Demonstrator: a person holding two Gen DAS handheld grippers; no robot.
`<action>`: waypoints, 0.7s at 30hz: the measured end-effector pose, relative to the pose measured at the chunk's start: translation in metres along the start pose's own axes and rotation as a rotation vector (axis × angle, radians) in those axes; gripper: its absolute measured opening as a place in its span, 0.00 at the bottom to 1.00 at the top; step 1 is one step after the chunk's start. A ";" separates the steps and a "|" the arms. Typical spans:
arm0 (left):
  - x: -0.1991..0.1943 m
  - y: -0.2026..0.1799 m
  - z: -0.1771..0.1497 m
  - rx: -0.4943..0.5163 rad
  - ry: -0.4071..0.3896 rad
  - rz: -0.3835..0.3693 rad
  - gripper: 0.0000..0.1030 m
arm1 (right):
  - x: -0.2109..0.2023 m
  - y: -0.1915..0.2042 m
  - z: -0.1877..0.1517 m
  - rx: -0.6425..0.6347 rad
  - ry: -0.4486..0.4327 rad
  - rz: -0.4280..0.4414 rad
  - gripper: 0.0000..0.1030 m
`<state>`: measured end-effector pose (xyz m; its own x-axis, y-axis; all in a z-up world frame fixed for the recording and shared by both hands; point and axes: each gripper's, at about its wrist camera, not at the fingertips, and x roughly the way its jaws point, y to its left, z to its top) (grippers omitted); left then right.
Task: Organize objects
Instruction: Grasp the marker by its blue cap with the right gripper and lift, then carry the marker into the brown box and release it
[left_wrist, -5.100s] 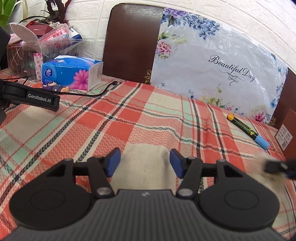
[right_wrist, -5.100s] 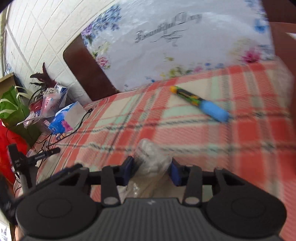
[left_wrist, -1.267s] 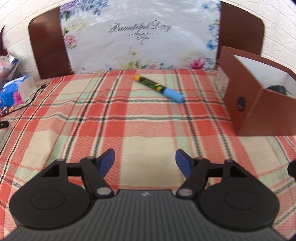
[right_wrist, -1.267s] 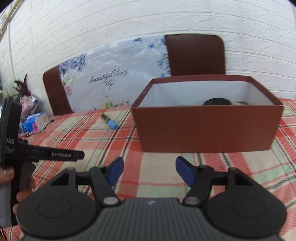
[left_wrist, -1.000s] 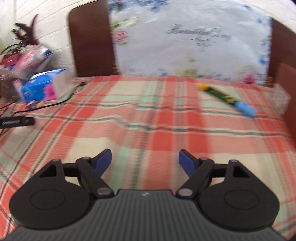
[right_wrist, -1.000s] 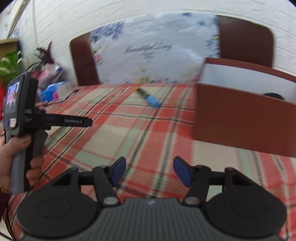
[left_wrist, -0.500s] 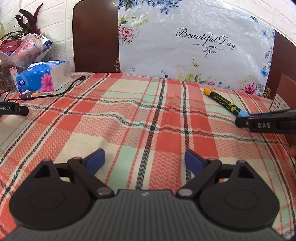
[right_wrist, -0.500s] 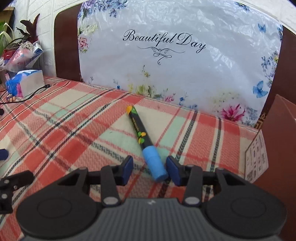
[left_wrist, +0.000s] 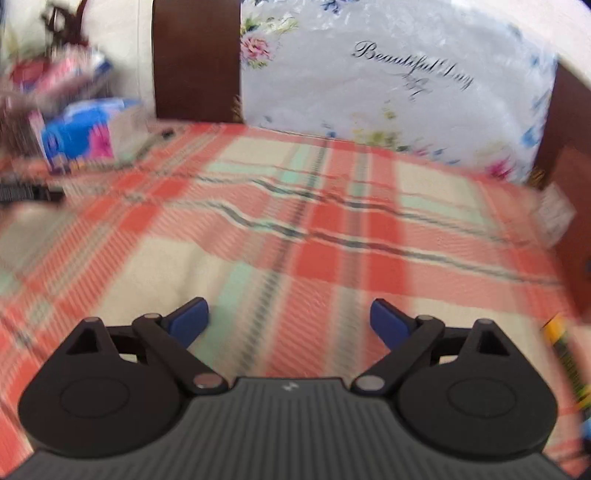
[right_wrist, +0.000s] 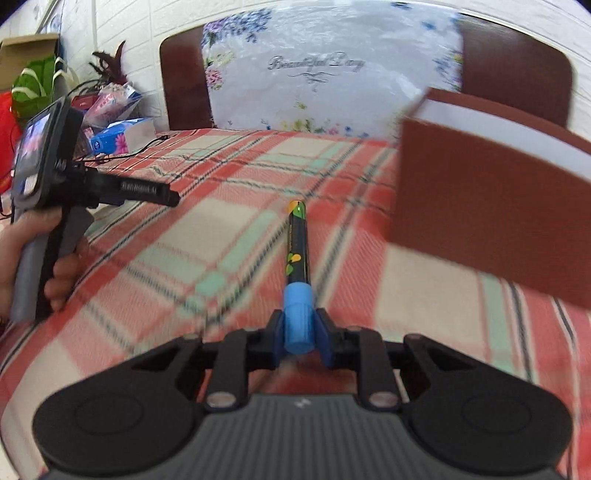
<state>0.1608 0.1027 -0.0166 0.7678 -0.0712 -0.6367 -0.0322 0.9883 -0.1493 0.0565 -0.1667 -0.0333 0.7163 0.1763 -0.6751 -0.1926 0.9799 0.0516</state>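
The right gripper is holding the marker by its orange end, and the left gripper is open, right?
Not quite. The right gripper holds the marker by its blue cap, as the right wrist view shows; the orange end points away. The left gripper is open.

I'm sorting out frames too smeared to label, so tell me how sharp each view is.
Left wrist view: strong motion blur across the plaid tablecloth and tissue pack; only the left gripper is crisp. Right wrist view: the marker and right gripper are sharp, while the brown box and cloth edges smear; fisheye bending in both.
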 end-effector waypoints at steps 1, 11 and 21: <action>-0.009 -0.009 -0.004 -0.035 0.020 -0.080 0.92 | -0.011 -0.006 -0.009 0.028 -0.004 -0.003 0.18; -0.029 -0.157 -0.033 0.139 0.304 -0.333 0.79 | -0.052 -0.018 -0.049 0.174 -0.054 0.000 0.19; -0.031 -0.193 -0.042 0.254 0.280 -0.282 0.27 | -0.057 -0.025 -0.056 0.206 -0.109 0.057 0.18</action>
<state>0.1162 -0.0916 0.0002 0.5208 -0.3407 -0.7827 0.3374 0.9244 -0.1779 -0.0176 -0.2068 -0.0374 0.7783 0.2303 -0.5841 -0.1024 0.9644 0.2437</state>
